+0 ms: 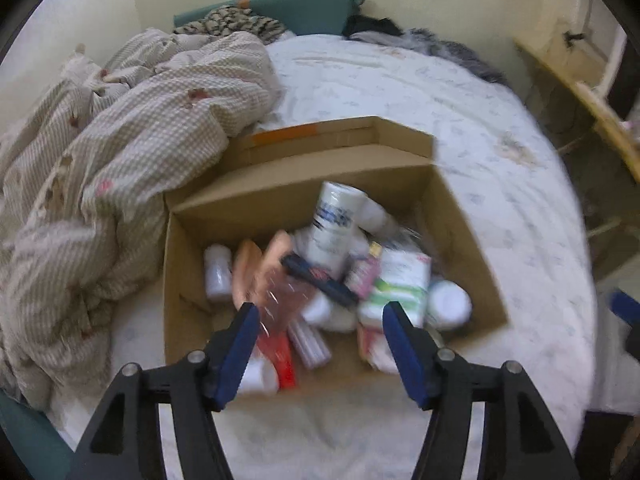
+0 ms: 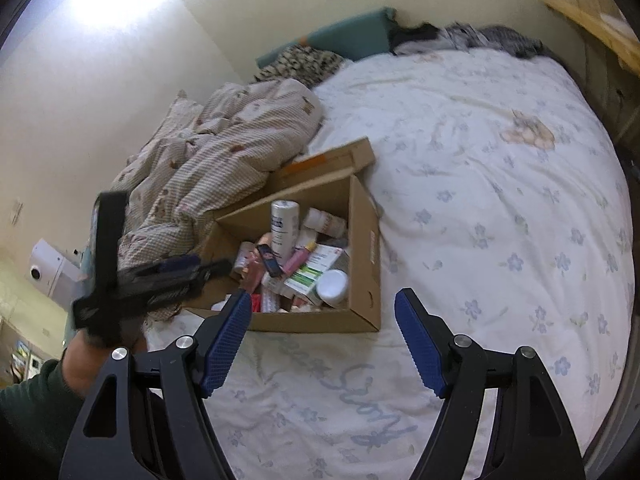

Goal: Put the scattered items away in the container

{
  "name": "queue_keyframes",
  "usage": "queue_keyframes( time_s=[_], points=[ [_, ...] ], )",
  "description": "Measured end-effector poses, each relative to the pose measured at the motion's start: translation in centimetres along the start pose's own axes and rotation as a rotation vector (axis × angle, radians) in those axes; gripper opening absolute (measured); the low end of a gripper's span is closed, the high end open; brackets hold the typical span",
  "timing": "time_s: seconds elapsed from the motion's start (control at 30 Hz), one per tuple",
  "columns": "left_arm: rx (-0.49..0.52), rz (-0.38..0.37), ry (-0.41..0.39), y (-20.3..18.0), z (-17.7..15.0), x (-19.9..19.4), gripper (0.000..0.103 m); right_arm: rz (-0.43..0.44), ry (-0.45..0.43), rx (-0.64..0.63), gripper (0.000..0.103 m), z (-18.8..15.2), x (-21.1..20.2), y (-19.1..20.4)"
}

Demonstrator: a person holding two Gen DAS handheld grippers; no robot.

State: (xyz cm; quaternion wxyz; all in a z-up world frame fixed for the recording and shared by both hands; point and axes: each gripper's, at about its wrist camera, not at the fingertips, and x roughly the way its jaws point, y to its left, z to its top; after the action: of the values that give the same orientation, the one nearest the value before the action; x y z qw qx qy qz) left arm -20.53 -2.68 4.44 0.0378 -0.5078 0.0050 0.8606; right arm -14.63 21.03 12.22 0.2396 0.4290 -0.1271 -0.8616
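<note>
One cardboard box (image 1: pixel 192 320) sits on the bed, its flaps folded outward, one of them carrying an orange tape strip (image 1: pixel 286 135); inside lies a heap of toiletries and medicine packs, too jumbled and blurred to count in full; what can be picked out: one tall white bottle (image 2: pixel 285 226) leaning upright near the far wall, one green-and-white carton (image 2: pixel 310 276), one white round-lidded jar (image 2: pixel 332 286) in the near right corner, one pink tube (image 2: pixel 298 258), one dark flat item (image 2: pixel 269 260) lying across the pile, one small white bottle (image 1: pixel 218 272) at the left wall. The left gripper (image 1: pixel 320 316) hovers over the box's near edge, jaws spread wide, nothing between them; in the right wrist view it is a dark blur (image 2: pixel 160 280) beside the box. The right gripper (image 2: pixel 324 308) hangs nearer the foot of the bed, also gaping and empty. Around the box: a white floral bedsheet (image 2: pixel 500 200); one crumpled checked duvet (image 1: pixel 132 152) touching the box's left side; one teal headboard (image 1: pixel 308 10).
</note>
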Motion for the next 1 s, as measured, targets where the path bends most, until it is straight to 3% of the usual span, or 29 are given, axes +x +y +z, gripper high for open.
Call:
queue_keyframes(
  time_s=[0.1,0.2,0.33,0.43,0.5,0.57,0.63,0.7,0.77,1.0],
  points=[
    [-0.024,-0.020,-0.041,0.3,-2.3,-3.0,0.066,0.006,-0.036,-0.053,0.082,-0.4,-0.7,1.7],
    [-0.065,0.010,-0.071,0.8,-5.1,-5.6,0.079,0.021,-0.061,-0.101,0.090,-0.9,-1.1,3.4],
    [-0.060,0.037,-0.091,1.0,-7.9,-6.5,0.080,0.016,-0.083,-0.164,0.103,-2.1,-1.0,5.6],
    [-0.060,0.056,-0.114,1.4,-9.7,-6.0,0.081,-0.020,-0.079,-0.210,0.103,-3.1,-0.3,6.7],
    [-0.094,0.019,-0.096,1.7,-10.2,-5.2,0.081,-0.049,-0.078,-0.233,0.103,-3.9,0.2,7.2],
    [-0.125,-0.045,-0.141,1.8,-10.1,-5.5,0.082,-0.078,-0.070,-0.231,0.103,-4.7,1.0,7.4],
    [-0.104,-0.064,-0.166,1.3,-10.1,-5.8,0.088,-0.094,-0.052,-0.216,0.103,-5.2,1.8,7.1],
    [-0.038,-0.042,-0.172,0.2,-10.0,-5.8,0.096,-0.105,-0.027,-0.200,0.103,-5.7,2.6,6.9],
    [-0.004,0.019,-0.181,-0.5,-10.1,-5.8,0.096,-0.111,-0.011,-0.191,0.103,-6.0,3.2,6.7],
    [-0.030,0.027,-0.176,0.1,-9.8,-5.7,0.096,-0.123,-0.014,-0.200,0.103,-6.0,3.6,6.7]
  ],
)
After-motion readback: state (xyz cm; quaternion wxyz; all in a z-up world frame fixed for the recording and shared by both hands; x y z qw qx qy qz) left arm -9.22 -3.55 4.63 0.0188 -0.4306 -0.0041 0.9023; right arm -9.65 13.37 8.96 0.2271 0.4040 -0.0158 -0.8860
